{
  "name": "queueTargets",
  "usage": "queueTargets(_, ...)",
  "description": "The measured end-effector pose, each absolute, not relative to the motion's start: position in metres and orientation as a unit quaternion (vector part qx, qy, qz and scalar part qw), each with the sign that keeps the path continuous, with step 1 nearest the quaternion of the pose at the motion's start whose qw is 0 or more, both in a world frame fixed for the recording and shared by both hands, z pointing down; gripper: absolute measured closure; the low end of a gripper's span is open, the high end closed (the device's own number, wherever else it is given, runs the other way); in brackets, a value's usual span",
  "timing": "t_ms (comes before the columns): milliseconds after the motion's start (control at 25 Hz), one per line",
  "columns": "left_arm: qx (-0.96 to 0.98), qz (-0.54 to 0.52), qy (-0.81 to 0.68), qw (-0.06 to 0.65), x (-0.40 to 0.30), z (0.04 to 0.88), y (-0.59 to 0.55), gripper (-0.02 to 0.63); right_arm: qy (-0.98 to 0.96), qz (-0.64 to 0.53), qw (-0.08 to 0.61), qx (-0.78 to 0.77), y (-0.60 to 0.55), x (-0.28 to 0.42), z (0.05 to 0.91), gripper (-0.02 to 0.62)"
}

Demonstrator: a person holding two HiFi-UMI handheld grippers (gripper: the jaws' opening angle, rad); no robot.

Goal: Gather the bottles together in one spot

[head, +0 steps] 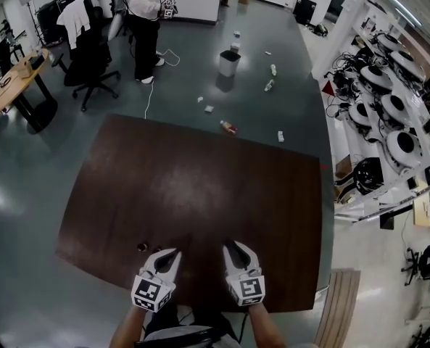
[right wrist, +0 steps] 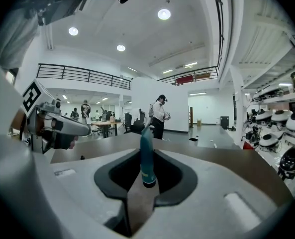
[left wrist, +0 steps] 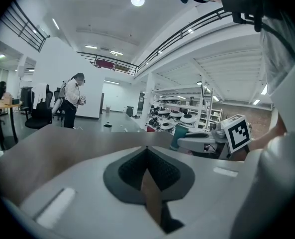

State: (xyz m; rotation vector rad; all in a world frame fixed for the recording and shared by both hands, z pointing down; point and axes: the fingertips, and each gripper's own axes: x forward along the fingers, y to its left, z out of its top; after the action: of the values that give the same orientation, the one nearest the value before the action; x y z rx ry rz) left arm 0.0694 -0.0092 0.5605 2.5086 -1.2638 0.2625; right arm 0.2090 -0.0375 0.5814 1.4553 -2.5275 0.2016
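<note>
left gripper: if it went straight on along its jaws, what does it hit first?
Most likely the bare brown table top. The left gripper points slightly downward across it, toward the middle, and nothing stands in that line. Depth is hard to judge from these views.

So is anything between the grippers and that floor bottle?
Yes. The wide brown wooden table lies between the left gripper, the right gripper and the small reddish bottle on the floor past its far edge.

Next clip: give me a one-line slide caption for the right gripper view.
Right gripper gripping a slim teal item above the brown table, left gripper alongside, a person standing beyond.
</note>
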Motion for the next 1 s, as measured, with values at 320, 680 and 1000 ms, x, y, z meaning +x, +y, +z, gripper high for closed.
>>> queueTargets(320, 0.876, 0.090, -0.447, 0.160, 0.044, 0.562, 0.007, 0.605, -0.878, 0.062, 0.108, 0.463, -0.014, 0.166, 0.576, 0.514)
queueTargets(680, 0.874, 0.094, -0.449, 0.161, 0.016, 0.570, 0.023, 0.606, -0.887, 0.074, 0.115, 0.441, 0.008, 0.127, 0.594, 0.514)
queueTargets(1000, 0.874, 0.094, -0.451, 0.158, 0.008, 0.585, 0.033, 0.605, -0.889, 0.089, 0.135, 0.429, 0.018, 0.117, 0.636, 0.514)
